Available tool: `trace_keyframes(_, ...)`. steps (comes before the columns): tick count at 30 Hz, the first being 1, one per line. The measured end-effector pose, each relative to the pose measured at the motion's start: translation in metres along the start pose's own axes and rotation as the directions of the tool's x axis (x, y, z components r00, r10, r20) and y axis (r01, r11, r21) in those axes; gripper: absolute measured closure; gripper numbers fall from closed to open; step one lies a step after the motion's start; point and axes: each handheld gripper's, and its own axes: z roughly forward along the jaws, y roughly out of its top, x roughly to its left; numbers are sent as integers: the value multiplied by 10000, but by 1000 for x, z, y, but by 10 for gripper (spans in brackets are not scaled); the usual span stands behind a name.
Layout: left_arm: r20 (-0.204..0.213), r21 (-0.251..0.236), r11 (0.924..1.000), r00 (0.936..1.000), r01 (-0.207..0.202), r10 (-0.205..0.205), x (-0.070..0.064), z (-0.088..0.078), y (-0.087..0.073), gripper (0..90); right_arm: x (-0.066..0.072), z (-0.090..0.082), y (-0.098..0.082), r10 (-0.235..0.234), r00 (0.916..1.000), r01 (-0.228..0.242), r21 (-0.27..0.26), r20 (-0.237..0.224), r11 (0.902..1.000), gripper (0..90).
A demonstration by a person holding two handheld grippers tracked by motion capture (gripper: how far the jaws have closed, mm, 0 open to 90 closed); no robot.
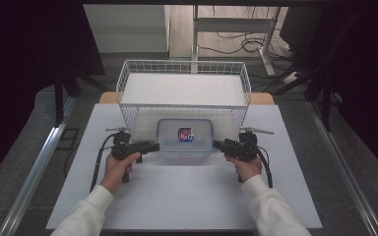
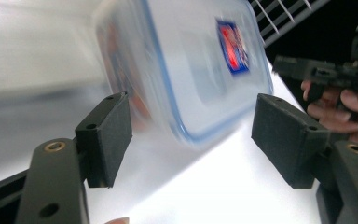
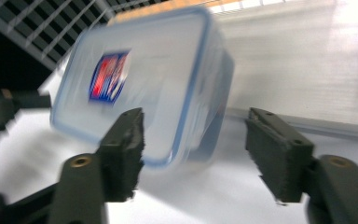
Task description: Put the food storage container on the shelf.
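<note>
Nearest us, two white sleeves reached in over the white surface point(image 1: 187, 196). We held the left hand-held gripper point(image 1: 153, 146) at the left side of a clear plastic container point(image 1: 184, 136) with a blue-rimmed lid, its pads spread and touching nothing. The right hand-held gripper point(image 1: 217, 144) sat at the container's right side, jaws likewise apart and off it. The container stood on the surface between them, a red and blue label point(image 1: 185, 134) on its lid. Just behind it stood a white wire basket point(image 1: 128, 81).

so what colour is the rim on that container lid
Blue, around the clear container lid; clearest in the left gripper view.
</note>
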Motion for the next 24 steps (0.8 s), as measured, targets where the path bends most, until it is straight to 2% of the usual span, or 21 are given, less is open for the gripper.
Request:
trace_keyframes(1, -83, 86, 9995, 9995, -314, 314, -6, -7, -7, 277, 4, -3, -2, -463, 9989, 463, 69, 62, 9989, 421)
trace_keyframes(2, -83, 86, 9995, 9995, -314, 314, -6, -7, -7, 274, 8, -7, -5, -898, 9959, 896, 173, 98, 9958, 451)
trace_keyframes(3, -289, 148, 9968, 9964, -789, 793, -13, -14, -15, 273, 12, -10, -9, -1308, 9913, 1303, 288, 143, 9911, 484)
trace_keyframes(4, -379, 153, 9949, 9942, -998, 1004, -17, -18, -19, 274, 18, -12, -13, -1701, 9853, 1692, 468, 166, 9845, 516)
trace_keyframes(5, -379, 153, 9949, 9942, -998, 1004, -17, -18, -19, 277, 23, -14, -18, -2145, 9765, 2130, 618, 189, 9751, 565)
trace_keyframes(8, -548, 318, 9863, 9850, -1618, 1633, -27, -30, -31, 278, 40, -14, -32, -3291, 9442, 3262, 1087, 100, 9390, 692)
trace_keyframes(9, -655, 400, 9816, 9797, -1869, 1893, -32, -35, -38, 279, 44, -13, -36, -3534, 9355, 3505, 1189, 41, 9290, 727)
trace_keyframes(12, -674, 523, 9760, 9744, -2114, 2147, -40, -42, -46, 279, 55, -5, -43, -4002, 9161, 3993, 1462, -249, 9051, 823)
trace_keyframes(13, -676, 598, 9742, 9729, -2175, 2213, -42, -44, -48, 280, 57, -1, -44, -4087, 9122, 4082, 1565, -304, 8994, 843)
trace_keyframes(15, -752, 738, 9672, 9657, -2431, 2485, -46, -46, -52, 279, 62, 9, -45, -4155, 9088, 4158, 1639, -381, 8946, 872)
trace_keyframes(16, -777, 799, 9639, 9625, -2539, 2600, -48, -47, -54, 279, 65, 14, -46, -4237, 9049, 4238, 1729, -393, 8891, 877)
trace_keyframes(18, -745, 862, 9621, 9613, -2588, 2652, -49, -47, -55, 279, 67, 20, -46, -4267, 9035, 4266, 1796, -402, 8864, 881)
trace_keyframes(20, -818, 967, 9562, 9553, -2762, 2842, -51, -49, -59, 279, 72, 39, -46, -4258, 9041, 4242, 2004, -375, 8831, 884)
trace_keyframes(22, -811, 961, 9562, 9552, -2766, 2845, -51, -49, -59, 280, 76, 53, -46, -4134, 9097, 4120, 2091, -391, 8869, 884)
trace_keyframes(23, -815, 960, 9584, 9575, -2687, 2766, -49, -50, -60, 280, 78, 60, -46, -4148, 9091, 4129, 2149, -384, 8851, 885)
trace_keyframes(24, -861, 960, 9595, 9581, -2648, 2731, -48, -50, -60, 281, 80, 67, -46, -4243, 9049, 4207, 2158, -316, 8812, 885)
